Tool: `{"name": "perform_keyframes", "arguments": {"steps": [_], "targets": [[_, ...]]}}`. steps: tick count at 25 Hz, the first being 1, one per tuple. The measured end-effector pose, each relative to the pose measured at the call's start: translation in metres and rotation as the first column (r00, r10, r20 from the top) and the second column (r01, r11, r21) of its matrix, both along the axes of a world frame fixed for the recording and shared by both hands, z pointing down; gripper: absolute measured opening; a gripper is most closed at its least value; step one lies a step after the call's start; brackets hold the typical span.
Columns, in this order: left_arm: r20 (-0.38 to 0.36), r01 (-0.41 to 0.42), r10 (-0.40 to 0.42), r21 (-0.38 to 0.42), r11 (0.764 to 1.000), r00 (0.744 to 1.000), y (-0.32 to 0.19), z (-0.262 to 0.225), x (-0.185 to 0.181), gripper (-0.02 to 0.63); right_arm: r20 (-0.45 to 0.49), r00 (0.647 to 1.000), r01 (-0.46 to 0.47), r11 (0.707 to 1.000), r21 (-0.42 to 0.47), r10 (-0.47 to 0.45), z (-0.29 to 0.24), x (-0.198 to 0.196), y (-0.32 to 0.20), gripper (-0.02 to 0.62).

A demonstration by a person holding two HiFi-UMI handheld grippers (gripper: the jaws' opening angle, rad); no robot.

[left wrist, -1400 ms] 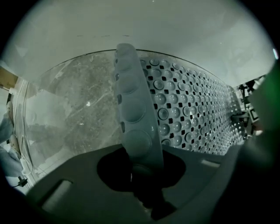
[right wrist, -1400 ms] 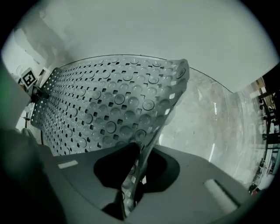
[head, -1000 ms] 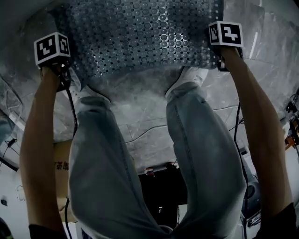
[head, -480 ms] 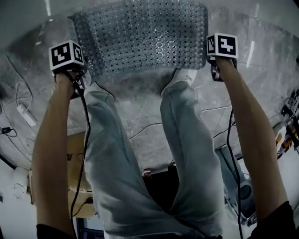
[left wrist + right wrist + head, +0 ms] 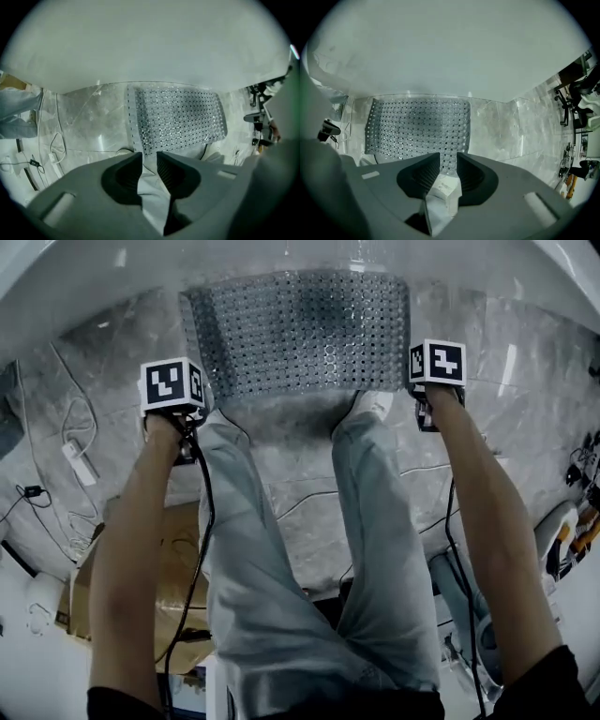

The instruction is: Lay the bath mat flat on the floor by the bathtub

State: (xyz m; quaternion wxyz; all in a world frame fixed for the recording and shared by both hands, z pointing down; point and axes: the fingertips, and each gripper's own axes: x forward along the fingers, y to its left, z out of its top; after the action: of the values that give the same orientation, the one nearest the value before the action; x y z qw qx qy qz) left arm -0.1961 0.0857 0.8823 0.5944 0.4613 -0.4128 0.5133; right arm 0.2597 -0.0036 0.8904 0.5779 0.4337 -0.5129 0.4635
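one bath mat (image 5: 295, 329) dropped flat beside one bathtub (image 5: 140, 47)

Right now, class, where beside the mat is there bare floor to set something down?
Right of the bath mat, the marble floor is bare up to the bathtub. Left of it, a cable crosses the floor. The mat's near edge is crowded by shoes.

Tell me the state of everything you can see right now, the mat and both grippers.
bath mat: spread flat on the floor by the bathtub, held by neither gripper.
left gripper: clear of the mat, jaws apart, just been closing, nothing between them.
right gripper: clear of the mat, jaws apart, just been closing, nothing between them.
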Motion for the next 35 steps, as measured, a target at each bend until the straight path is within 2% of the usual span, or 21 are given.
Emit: {"name": "perform_keyframes", "arguments": {"steps": [3, 12, 16, 21, 25, 29, 32, 35], "targets": [[-0.006, -0.050, 0.050, 0.024, 0.998, 0.999, 0.006, -0.030, 0.006, 0.078, 0.017, 1.000, -0.003, 1.000, 0.005, 0.003, -0.026, -0.011, 0.002, 0.110], [-0.034, 0.001, 0.001, 0.071, 0.997, 0.999, 0.012, -0.107, 0.033, 0.006, 0.071, 0.995, -0.079, 0.997, 0.024, 0.077, -0.102, -0.036, 0.006, 0.086], [-0.034, -0.005, 0.007, 0.076, 0.997, 0.999, 0.015, -0.145, 0.043, 0.006, 0.122, 0.987, -0.110, 0.994, 0.021, 0.106, -0.139, -0.056, 0.017, 0.084], [-0.054, -0.048, 0.054, 0.102, 0.994, 0.997, 0.014, -0.196, 0.060, 0.006, 0.156, 0.981, -0.123, 0.992, 0.019, 0.119, -0.187, -0.073, 0.026, 0.078], [-0.069, 0.002, 0.007, 0.136, 0.991, 0.998, 0.008, -0.239, 0.068, 0.006, 0.176, 0.978, -0.122, 0.992, 0.027, 0.115, -0.225, -0.086, 0.033, 0.078], [-0.062, -0.008, 0.020, 0.191, 0.982, 0.998, 0.002, -0.279, 0.071, 0.006, 0.236, 0.962, -0.157, 0.986, 0.057, 0.140, -0.268, -0.104, 0.033, 0.077], [-0.061, -0.019, 0.034, 0.231, 0.973, 0.998, 0.001, -0.309, 0.078, 0.006, 0.265, 0.959, -0.127, 0.987, 0.102, 0.096, -0.300, -0.116, 0.032, 0.077], [-0.070, -0.030, 0.056, 0.319, 0.947, 0.996, -0.015, -0.342, 0.089, 0.006, 0.280, 0.960, -0.068, 0.983, 0.173, 0.017, -0.337, -0.125, 0.024, 0.077]]}}
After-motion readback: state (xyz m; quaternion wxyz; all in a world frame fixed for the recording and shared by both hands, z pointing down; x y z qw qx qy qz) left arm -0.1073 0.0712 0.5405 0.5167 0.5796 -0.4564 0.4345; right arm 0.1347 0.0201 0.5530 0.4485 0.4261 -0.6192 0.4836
